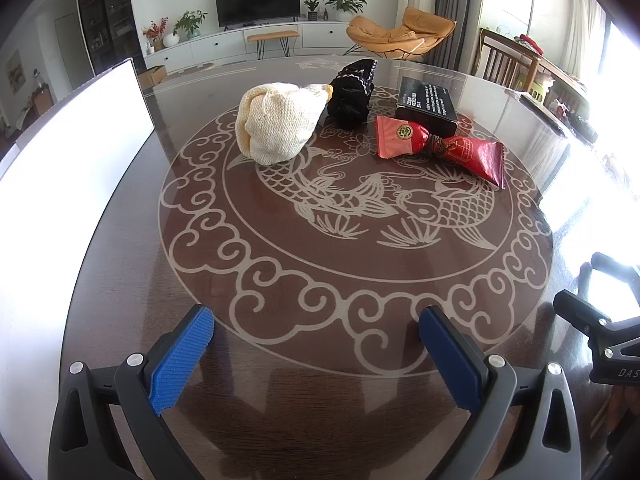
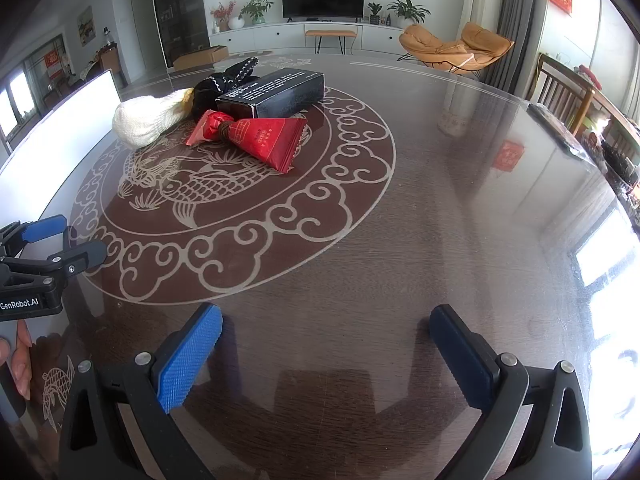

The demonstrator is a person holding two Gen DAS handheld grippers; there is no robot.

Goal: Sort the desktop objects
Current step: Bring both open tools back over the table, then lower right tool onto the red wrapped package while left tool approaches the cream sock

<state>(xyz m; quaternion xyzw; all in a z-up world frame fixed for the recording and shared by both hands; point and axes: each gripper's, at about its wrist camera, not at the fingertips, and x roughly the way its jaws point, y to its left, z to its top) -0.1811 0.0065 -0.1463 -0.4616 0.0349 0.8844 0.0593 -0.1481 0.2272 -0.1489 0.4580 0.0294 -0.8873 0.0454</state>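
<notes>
A cream knitted bundle (image 1: pixel 276 122) (image 2: pixel 142 125), a black knitted piece (image 1: pixel 353 90) (image 2: pixel 218 85), a black box with white print (image 1: pixel 427 102) (image 2: pixel 276 94) and a red snack pack tied with brown cord (image 1: pixel 436 146) (image 2: pixel 248 138) lie grouped on the far part of the round brown table (image 1: pixel 320 360) (image 2: pixel 440 220). My left gripper (image 1: pixel 316 356) stands open near the table's front, well short of the objects, nothing between its blue pads. My right gripper (image 2: pixel 326 354) is open too, over bare table to the right of the group. The left gripper (image 2: pixel 66 236) also shows at the right wrist view's left edge.
A white flat panel (image 1: pixel 68 168) (image 2: pixel 60 132) stands along the table's left side. Wooden chairs (image 1: pixel 506 64) and a cluttered sideboard sit at the right. A person's fingers (image 2: pixel 20 356) hold the left gripper's handle. The right gripper's black body (image 1: pixel 600 332) shows at the left wrist view's right edge.
</notes>
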